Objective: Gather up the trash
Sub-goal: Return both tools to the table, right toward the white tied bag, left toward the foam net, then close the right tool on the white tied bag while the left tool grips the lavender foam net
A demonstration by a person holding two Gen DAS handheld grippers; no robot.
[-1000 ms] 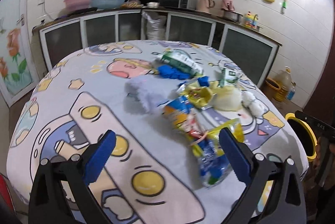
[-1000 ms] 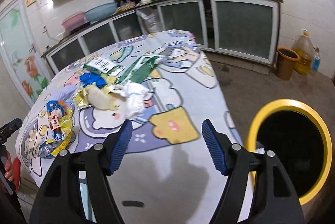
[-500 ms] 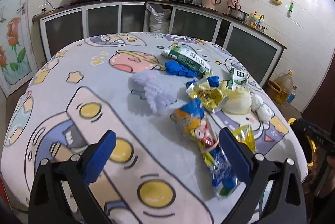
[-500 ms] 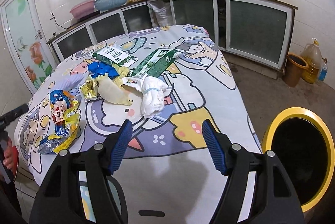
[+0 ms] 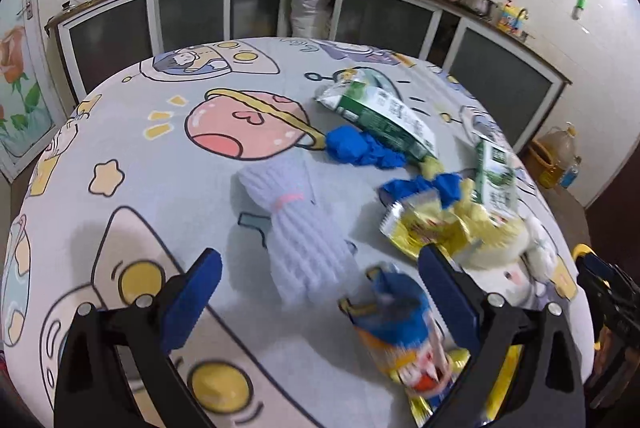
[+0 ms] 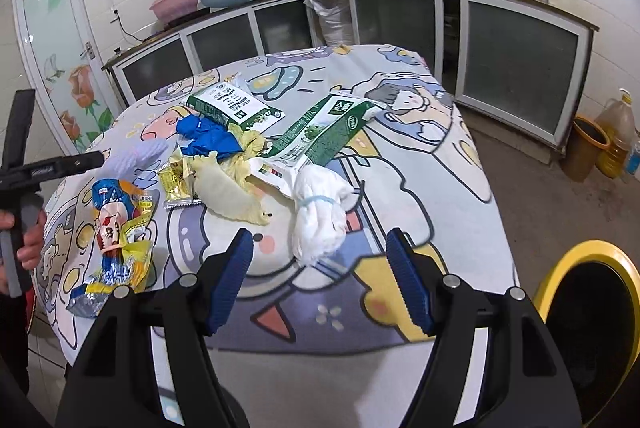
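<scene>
Several pieces of trash lie clustered on the cartoon-print worktop, a yellow-rimmed bin standing beside its edge. Released and empty, the left gripper hangs over the worktop with a pale ribbed bundle just ahead between its jaws and a blue-and-orange snack wrapper (blurred) by the right-hand jaw. Equally spread and empty, the right gripper has a white knotted bag just ahead of its jaws.

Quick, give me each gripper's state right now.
Left gripper: open, holding nothing, over the lilac cloth bundle.
Right gripper: open, holding nothing, just short of the white tied bundle.
</scene>
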